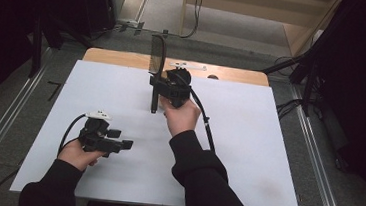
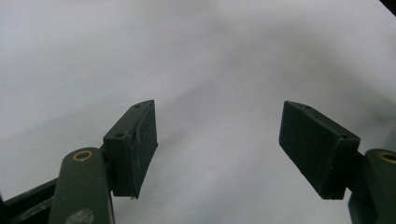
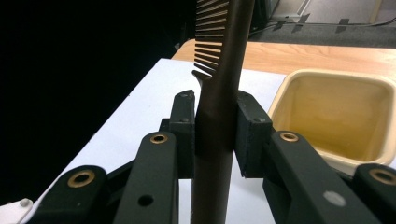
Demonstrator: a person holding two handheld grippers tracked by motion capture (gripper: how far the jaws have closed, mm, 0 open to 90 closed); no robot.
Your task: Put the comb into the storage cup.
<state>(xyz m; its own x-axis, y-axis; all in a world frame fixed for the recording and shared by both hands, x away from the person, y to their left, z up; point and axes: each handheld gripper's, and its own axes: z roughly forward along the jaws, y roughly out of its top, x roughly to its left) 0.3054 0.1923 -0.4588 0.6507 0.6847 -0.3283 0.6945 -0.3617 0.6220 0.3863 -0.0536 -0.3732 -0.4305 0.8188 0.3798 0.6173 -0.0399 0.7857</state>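
the right gripper (image 3: 215,135) is clamping a dark comb (image 3: 219,93) by its handle, both pads pressing its sides; the comb is standing upright, teeth at the top centre of the right gripper view. in the high view this gripper (image 1: 164,89) is sitting just above the frame's centre, the comb (image 1: 157,60) rising over the table's (image 1: 248,139) far edge. a yellow tub (image 3: 336,116) is lying at the right of the right gripper view. the left gripper (image 1: 117,145), lower left of the high view, is hanging over the white table (image 2: 210,56) with jaws spread wide and nothing between them.
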